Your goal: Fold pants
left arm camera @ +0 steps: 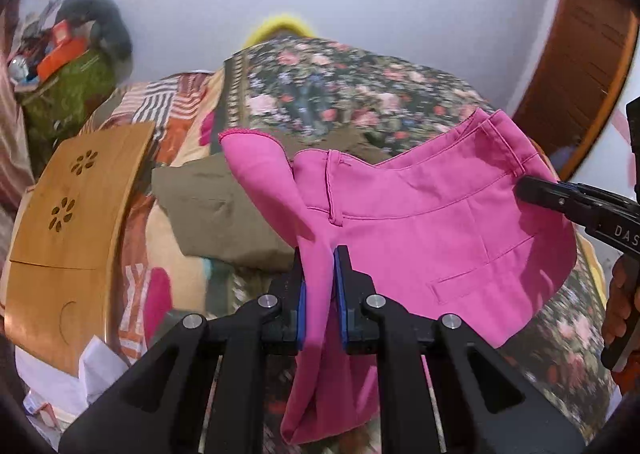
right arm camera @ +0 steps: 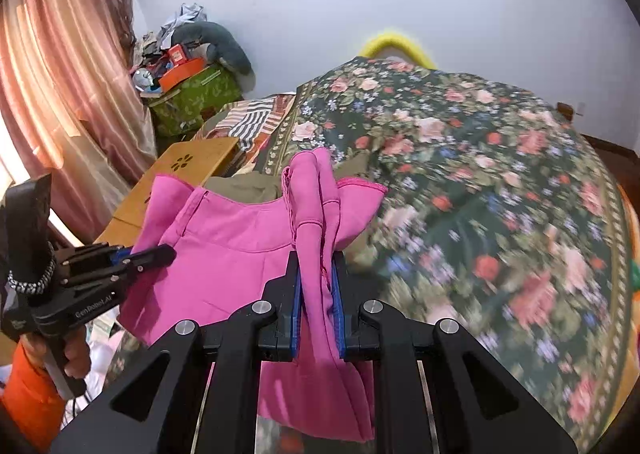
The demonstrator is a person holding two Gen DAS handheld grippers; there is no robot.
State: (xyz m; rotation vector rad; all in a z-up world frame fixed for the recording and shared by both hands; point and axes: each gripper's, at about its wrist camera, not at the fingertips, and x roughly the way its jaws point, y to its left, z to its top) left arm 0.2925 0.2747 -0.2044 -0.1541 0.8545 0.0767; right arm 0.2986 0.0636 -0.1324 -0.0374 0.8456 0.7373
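Aloft, pink pants (left arm camera: 420, 214) hang bunched, left claw (left arm camera: 320, 294) and right claw (right arm camera: 316, 294) clamping them.

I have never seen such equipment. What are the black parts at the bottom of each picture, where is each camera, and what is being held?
No robot here: a person holds two hand tools, each with two fingers and a camera looking along them. One picture is from the left gripper, the other from the right gripper. Each also shows in the other's view. Both are shut on the pink pants, lifted above a bed with a floral cover. Olive clothing lies underneath, a wooden tray beside it.
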